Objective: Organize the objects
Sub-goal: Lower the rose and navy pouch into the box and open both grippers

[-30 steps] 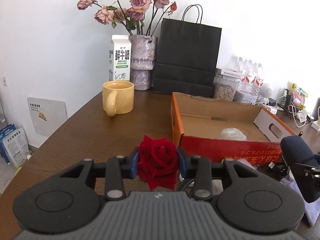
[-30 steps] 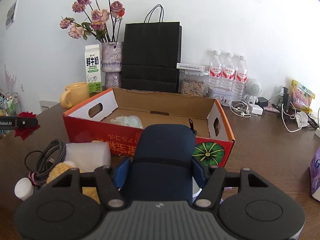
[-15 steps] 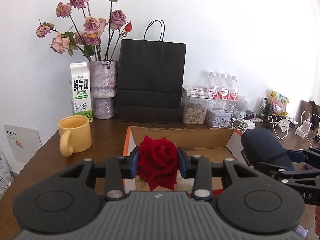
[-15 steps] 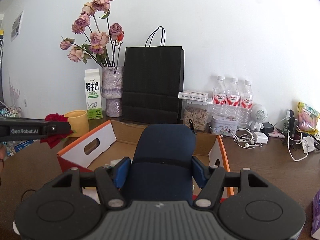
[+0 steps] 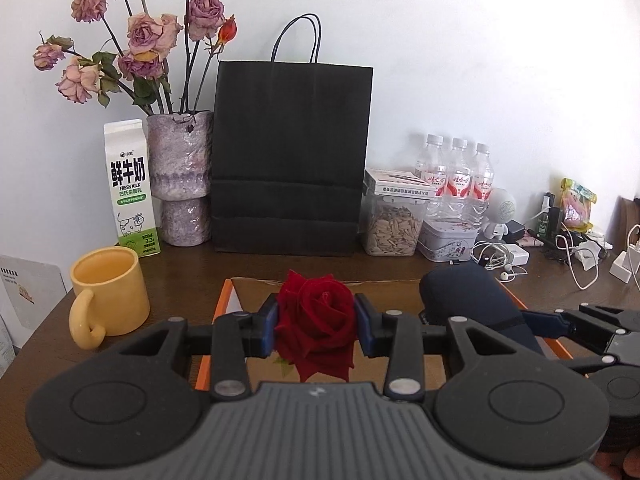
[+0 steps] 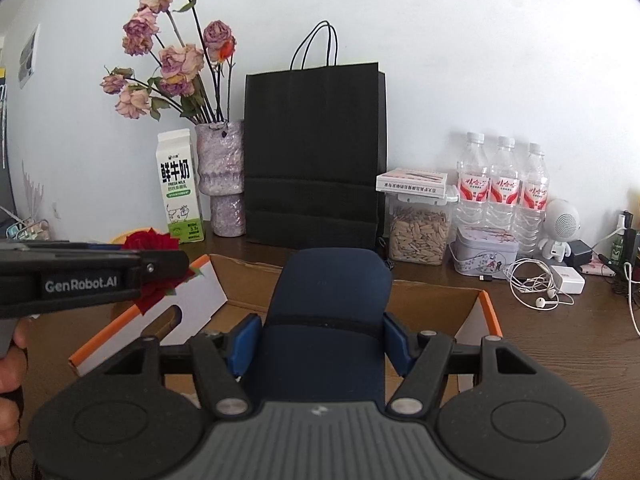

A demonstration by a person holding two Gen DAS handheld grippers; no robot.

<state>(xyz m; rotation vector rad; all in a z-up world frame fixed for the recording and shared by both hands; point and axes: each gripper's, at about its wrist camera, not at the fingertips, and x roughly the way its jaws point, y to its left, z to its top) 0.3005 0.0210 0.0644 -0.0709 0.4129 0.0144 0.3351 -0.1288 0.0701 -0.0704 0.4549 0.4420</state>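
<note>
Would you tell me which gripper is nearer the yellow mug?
Left. The left gripper, holding the rose, is just beside the mug; the right gripper is farther across the box.

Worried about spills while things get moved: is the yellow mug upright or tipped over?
Upright. The yellow mug stands on its base on the table, open mouth up, handle at the side. Nothing shows inside it.

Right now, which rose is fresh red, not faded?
The red rose clamped in the left tongs, over the cardboard box. The roses in the vase by the milk carton are dried, dusty pink-purple.
</note>
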